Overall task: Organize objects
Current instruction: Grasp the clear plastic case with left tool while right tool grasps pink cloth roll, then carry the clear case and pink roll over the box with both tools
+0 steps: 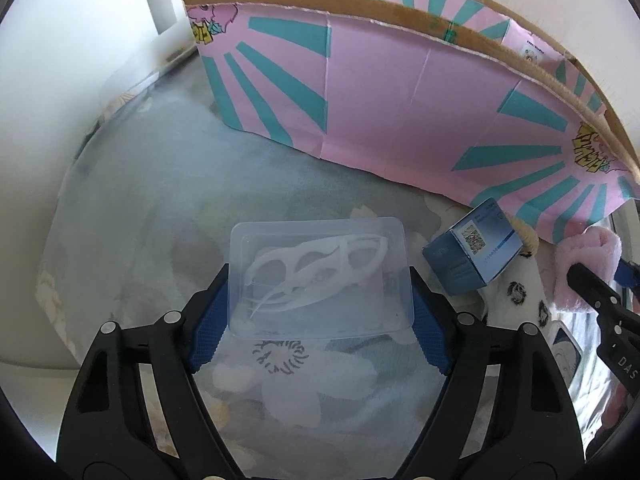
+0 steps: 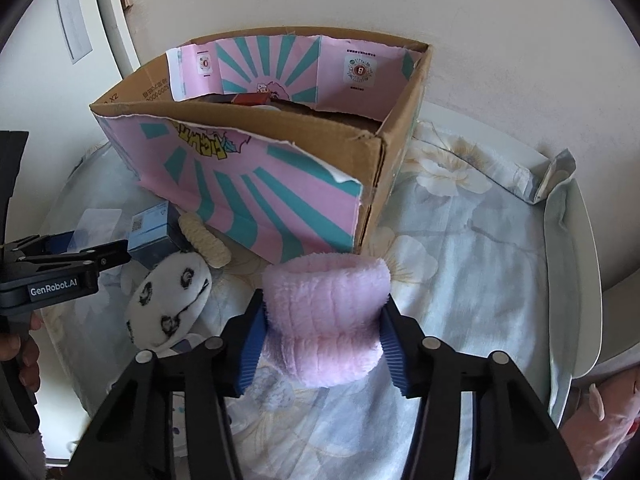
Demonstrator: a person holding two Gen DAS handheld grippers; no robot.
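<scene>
Left tongs [image 1: 320, 312] half closed around clear plastic tray [image 1: 320, 276], blue pads at its two short sides and seeming to touch; long axis of tray lying across, from one pad to the other. Right tongs [image 2: 322, 344] narrowed on pink fluffy roll [image 2: 326, 312], pads pressing into the fur on both sides, roll resting on the bed sheet [image 2: 460, 280]. Between both tools: blue small box [image 1: 474, 252] and white soft toy with black marks [image 2: 168, 300]. Farther ahead, open cardboard box with pink and teal paper [image 2: 280, 196], likely the place for both things, a little nearer to right side. Behind, pale wall [image 2: 480, 20]
</scene>
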